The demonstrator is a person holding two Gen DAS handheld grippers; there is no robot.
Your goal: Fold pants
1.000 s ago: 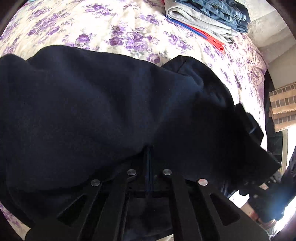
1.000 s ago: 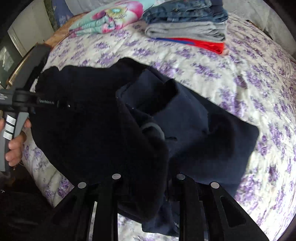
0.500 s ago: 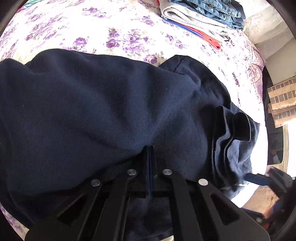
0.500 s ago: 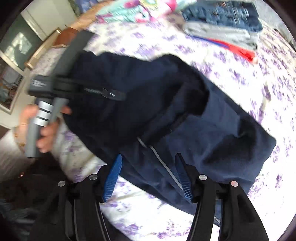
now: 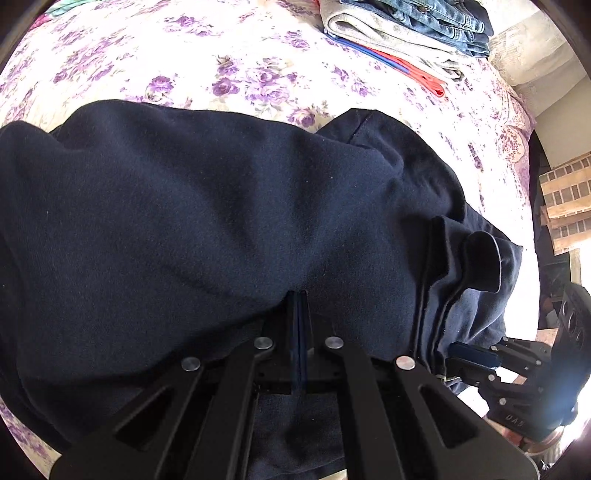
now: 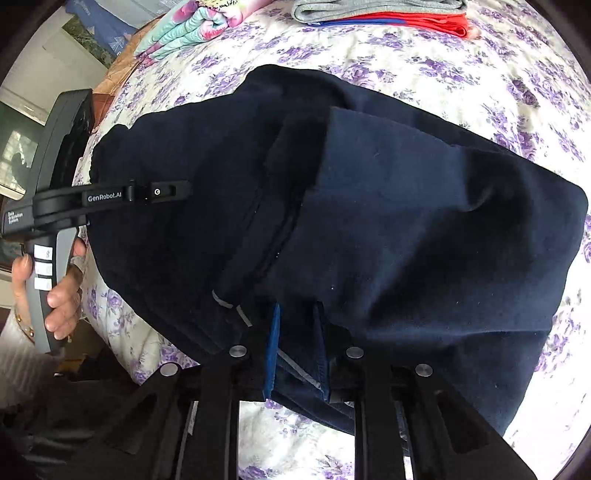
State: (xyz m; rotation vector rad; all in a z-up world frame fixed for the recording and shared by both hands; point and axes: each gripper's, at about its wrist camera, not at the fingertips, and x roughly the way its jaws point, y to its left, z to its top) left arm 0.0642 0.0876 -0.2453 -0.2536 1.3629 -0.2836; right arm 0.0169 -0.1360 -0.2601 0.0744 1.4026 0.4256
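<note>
Dark navy pants (image 5: 229, 221) lie bunched across a purple-flowered bedspread (image 5: 221, 66). My left gripper (image 5: 298, 295) is shut on a fold of the pants at their near edge. In the right wrist view the pants (image 6: 406, 229) fill the middle. My right gripper (image 6: 297, 314) has its jaws closing on the waistband edge, with a narrow gap and cloth between the blue pads. The left gripper's body (image 6: 110, 195) shows at the left, held in a hand. The right gripper (image 5: 476, 356) shows at the lower right of the left wrist view.
A stack of folded clothes, jeans on top, grey and red below (image 5: 406, 33), lies at the far side of the bed; it also shows in the right wrist view (image 6: 380, 11). A flowered pillow (image 6: 192, 26) is at the far left. The bed's near edge is just below the grippers.
My right gripper let go of the pants, opened, and has now come back onto the waistband edge, with its jaws closing. The left gripper stayed shut on the cloth.
</note>
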